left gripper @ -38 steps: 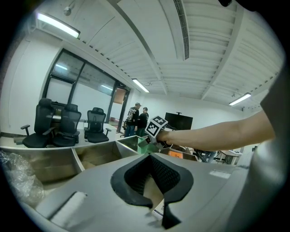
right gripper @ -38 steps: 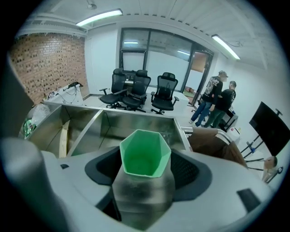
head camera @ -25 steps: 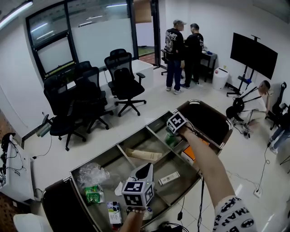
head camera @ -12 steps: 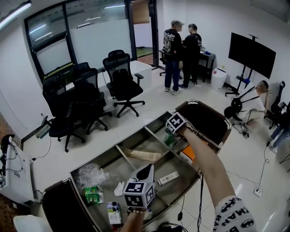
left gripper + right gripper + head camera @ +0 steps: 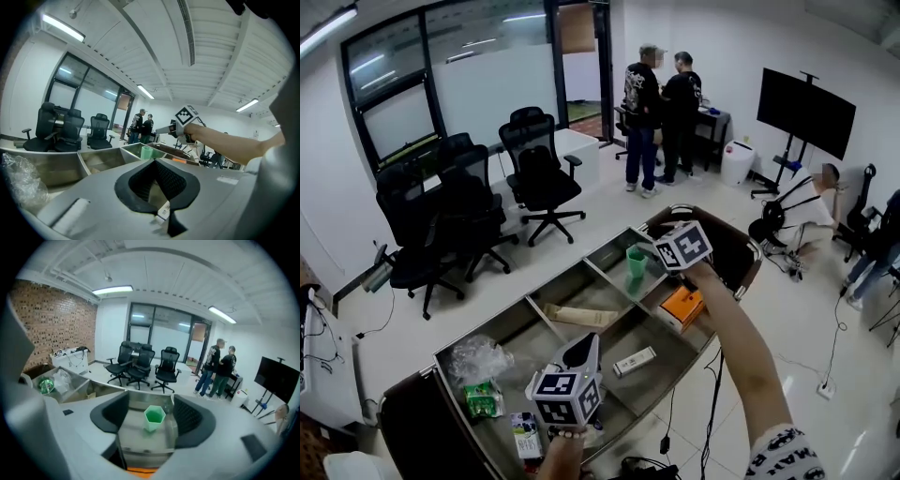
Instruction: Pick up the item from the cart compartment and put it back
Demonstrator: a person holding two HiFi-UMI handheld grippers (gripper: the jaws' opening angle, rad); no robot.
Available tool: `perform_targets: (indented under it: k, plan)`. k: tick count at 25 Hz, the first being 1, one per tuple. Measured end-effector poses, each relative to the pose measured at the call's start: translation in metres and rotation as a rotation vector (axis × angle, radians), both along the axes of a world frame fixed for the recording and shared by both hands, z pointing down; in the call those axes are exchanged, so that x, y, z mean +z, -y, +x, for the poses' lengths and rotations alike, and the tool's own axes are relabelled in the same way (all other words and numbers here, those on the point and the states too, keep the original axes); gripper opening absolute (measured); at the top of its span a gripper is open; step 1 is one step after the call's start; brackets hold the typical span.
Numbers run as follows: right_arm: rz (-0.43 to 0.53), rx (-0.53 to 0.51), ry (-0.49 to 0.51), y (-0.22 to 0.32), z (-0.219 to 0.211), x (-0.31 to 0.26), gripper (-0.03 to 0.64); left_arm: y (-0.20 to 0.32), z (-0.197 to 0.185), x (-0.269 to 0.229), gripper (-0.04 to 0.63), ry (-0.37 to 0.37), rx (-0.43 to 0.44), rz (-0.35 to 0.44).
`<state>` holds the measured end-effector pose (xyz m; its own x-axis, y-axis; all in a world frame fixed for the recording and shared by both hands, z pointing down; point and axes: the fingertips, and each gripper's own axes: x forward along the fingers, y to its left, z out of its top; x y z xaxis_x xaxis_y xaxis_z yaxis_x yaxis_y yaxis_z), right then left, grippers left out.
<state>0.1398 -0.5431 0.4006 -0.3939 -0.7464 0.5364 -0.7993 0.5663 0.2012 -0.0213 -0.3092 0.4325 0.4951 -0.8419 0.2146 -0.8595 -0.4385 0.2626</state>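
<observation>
The cart compartments were brushed stainless steel, smooth and dull-sheened, brighter along the rims. The green cup looked like smooth, slightly translucent plastic. The orange box looked like smooth printed card. A flat packet appeared to be matt brown paper, and a crumpled bag was clear, glossy film. The left hand-held gripper had a matt grey plastic shell and black pads with a fine ribbed grain. The floor was pale and glossy.

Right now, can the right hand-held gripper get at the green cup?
Probably yes: the green cup stands upright straight ahead of the right hand-held gripper, nothing in the way; its closing jaws have nothing between them.
</observation>
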Motion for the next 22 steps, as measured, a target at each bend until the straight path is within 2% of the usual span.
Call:
perform_targets:
  k: [1, 5, 6, 7, 10, 12, 18, 22]
  plan:
    - [0.028, -0.007, 0.027, -0.015, 0.002, -0.012, 0.280, -0.002, 0.000, -0.003, 0.005, 0.000, 0.003, 0.011]
    - [0.130, -0.041, 0.082, -0.074, 0.009, -0.047, 0.222, -0.010, 0.005, -0.012, 0.005, 0.004, 0.022, 0.047]
    - [0.167, -0.034, 0.089, -0.088, 0.013, -0.055, 0.160, -0.013, 0.007, -0.013, 0.005, 0.003, 0.030, 0.052]
    - [0.207, -0.024, 0.100, -0.103, 0.018, -0.064, 0.155, -0.016, 0.009, -0.014, 0.005, 0.001, 0.039, 0.057]
    - [0.339, 0.024, 0.133, -0.150, 0.031, -0.092, 0.043, -0.029, 0.015, -0.016, 0.005, -0.004, 0.069, 0.074]
    - [0.416, 0.053, 0.147, -0.181, 0.038, -0.108, 0.002, -0.037, 0.017, -0.018, 0.005, -0.009, 0.085, 0.084]
    - [0.523, 0.123, 0.194, -0.267, 0.043, -0.120, 0.005, -0.061, 0.022, -0.021, 0.005, -0.028, 0.131, 0.105]
    - [0.522, 0.168, 0.254, -0.315, 0.038, -0.105, 0.005, -0.077, 0.028, -0.025, 0.005, -0.026, 0.175, 0.129]
